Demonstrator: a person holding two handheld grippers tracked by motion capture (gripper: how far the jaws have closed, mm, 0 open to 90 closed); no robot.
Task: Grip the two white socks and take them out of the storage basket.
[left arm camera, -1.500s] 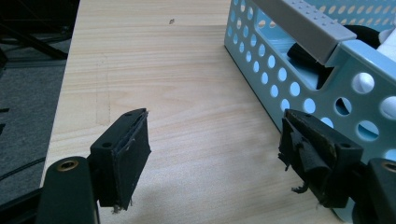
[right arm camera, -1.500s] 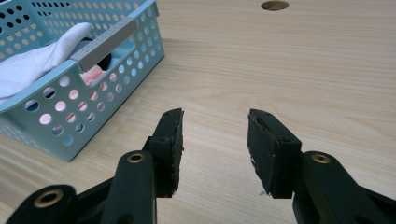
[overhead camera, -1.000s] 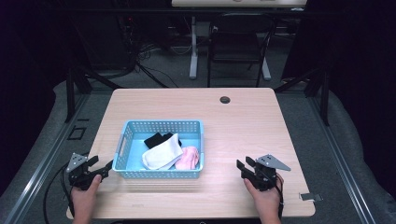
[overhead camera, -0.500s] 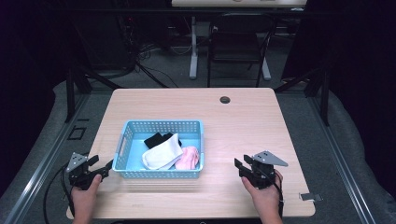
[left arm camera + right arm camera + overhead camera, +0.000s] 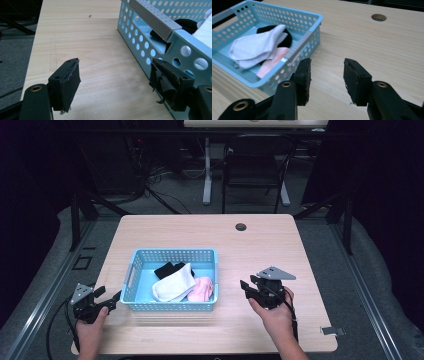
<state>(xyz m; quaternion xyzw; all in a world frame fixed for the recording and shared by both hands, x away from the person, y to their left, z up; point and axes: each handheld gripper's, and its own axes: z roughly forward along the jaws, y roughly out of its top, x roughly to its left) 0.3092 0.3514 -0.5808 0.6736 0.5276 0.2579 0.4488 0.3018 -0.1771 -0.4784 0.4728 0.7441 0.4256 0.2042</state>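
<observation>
My right gripper (image 5: 246, 287), fingers released and just narrowing on nothing, has lifted toward the blue basket (image 5: 175, 254) of socks (image 5: 173, 285); left gripper (image 5: 111, 300) waits released.

A pale wooden table (image 5: 280, 250) is seen, with a dark round cable hole (image 5: 241, 227) set near its far edge. A light blue perforated basket (image 5: 172, 256) is placed on the left half, and bare wood is left to its right.
</observation>
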